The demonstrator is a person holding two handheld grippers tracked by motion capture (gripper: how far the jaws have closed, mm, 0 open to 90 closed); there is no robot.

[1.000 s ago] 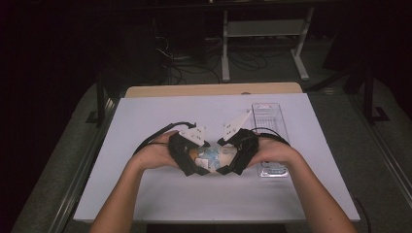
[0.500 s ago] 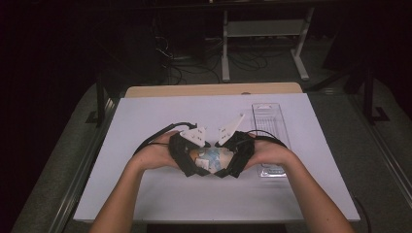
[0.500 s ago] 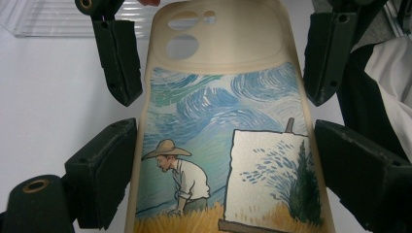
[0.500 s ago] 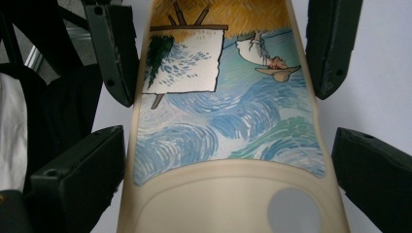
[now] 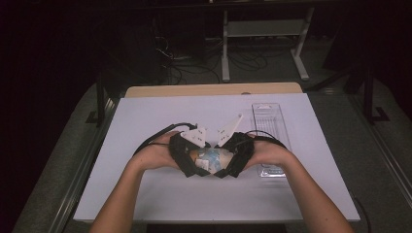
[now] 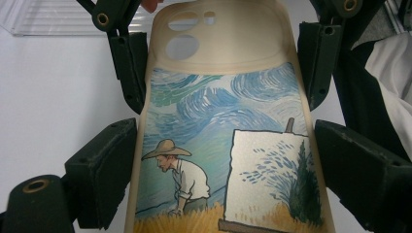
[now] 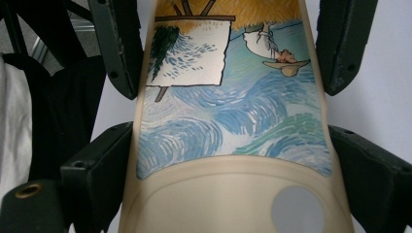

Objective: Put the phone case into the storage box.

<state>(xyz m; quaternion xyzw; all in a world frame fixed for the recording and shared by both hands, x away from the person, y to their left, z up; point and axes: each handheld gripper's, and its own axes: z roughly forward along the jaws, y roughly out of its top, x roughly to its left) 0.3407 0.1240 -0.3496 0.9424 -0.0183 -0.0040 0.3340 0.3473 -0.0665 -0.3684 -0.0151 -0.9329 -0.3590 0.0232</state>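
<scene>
Phone case (image 6: 228, 121) clamped at both ends: left gripper (image 5: 190, 162) and right gripper (image 5: 228, 162) closed on edges. Case held above table (image 5: 160, 116); clear tray (image 5: 269, 121) untouched, placement pending.

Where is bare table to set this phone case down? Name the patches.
Free: the white mat left of the grippers, its near strip in front of the hands, and the far strip. Crowded: the middle, where both grippers hold the phone case, and the clear tray at right.
</scene>
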